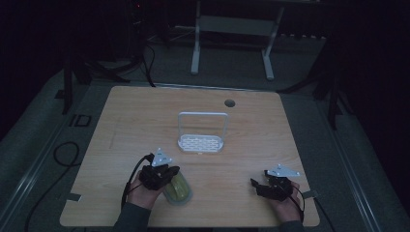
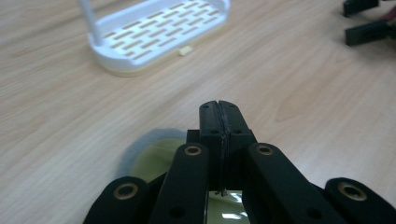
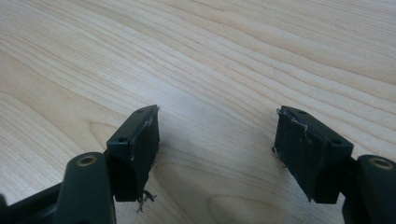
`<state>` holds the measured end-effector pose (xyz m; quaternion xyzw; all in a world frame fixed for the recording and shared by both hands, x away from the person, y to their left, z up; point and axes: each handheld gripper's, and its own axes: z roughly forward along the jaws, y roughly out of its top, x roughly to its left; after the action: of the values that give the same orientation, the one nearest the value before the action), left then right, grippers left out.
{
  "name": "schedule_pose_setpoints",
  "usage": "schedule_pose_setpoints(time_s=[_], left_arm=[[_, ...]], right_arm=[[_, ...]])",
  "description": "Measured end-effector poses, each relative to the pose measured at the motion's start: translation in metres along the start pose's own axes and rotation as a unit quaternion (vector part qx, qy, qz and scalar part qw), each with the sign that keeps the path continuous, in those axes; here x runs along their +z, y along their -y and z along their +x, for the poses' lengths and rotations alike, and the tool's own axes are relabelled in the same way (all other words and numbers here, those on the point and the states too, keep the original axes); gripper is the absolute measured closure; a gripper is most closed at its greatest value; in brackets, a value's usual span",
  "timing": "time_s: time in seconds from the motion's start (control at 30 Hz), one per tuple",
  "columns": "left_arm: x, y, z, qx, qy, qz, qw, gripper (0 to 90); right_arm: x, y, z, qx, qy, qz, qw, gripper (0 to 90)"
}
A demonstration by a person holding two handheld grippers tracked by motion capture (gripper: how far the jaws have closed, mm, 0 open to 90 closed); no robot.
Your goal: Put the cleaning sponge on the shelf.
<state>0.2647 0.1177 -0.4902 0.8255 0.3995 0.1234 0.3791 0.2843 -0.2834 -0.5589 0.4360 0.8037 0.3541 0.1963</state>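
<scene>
Hiding a yellow-green container (image 1: 178, 189), left gripper (image 2: 218, 116) fingers pressed together, right gripper (image 3: 217, 135) fingers wide.

Each black tool (image 1: 171, 172) has brass-ringed pivot links, frayed jaw pads, a grey three-cornered plate and a black cable.

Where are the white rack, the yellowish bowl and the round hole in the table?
white rack (image 1: 200, 143), high view, slotted base.
yellowish bowl (image 1: 180, 187), high view, inside.
round hole (image 1: 229, 103), high view, its centre.
</scene>
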Motion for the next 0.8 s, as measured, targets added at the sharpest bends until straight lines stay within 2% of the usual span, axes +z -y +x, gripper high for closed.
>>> schedule_pose_setpoints(time_s=[0.17,0.57,0.8], left_arm=[[0.004,0.001,-0.010,0.012,0.017,0.012,0.9997,89.6],[0.012,0.006,-0.026,0.026,0.044,0.039,0.9980,89.6],[0.014,0.008,-0.030,0.034,0.047,0.052,0.9970,89.6]], right_arm=[[0.000,0.000,0.000,0.000,0.000,0.000,1.0000,30.2],[0.000,0.000,0.000,0.000,0.000,0.000,1.0000,30.2],[0.000,0.000,0.000,0.000,0.000,0.000,1.0000,30.2]])
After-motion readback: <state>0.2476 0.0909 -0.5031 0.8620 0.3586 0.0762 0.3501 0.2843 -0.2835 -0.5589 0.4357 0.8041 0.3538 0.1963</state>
